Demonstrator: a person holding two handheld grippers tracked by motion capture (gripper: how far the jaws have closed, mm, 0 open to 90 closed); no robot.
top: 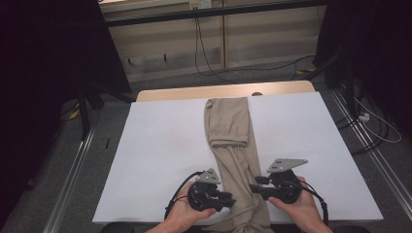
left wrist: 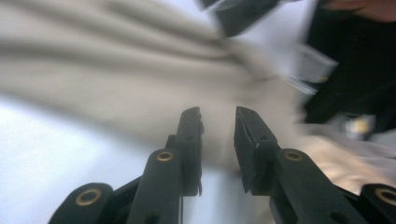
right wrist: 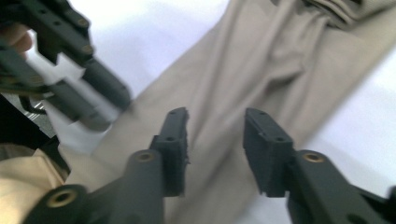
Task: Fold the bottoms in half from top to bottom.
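A pair of beige trousers [top: 228,126] lies lengthwise down the middle of the white table cover [top: 160,145], its far part folded back and its near end hanging over the front edge. My left gripper [top: 232,201] is at the cloth's left edge near the front, pointing right. My right gripper [top: 252,187] faces it from the cloth's right side. In the left gripper view the jaws [left wrist: 218,116] stand apart over blurred beige cloth [left wrist: 116,70], nothing pinched. The right gripper's jaws [right wrist: 217,119] are also apart above the trousers [right wrist: 261,60], with the left gripper [right wrist: 84,79] blurred at upper left.
A strip of wooden tabletop [top: 194,92] shows beyond the white cover. Black cables [top: 209,63] trail across the grey floor behind the table. Dark stands [top: 85,107] flank it, and floor rails [top: 73,170] run along both sides.
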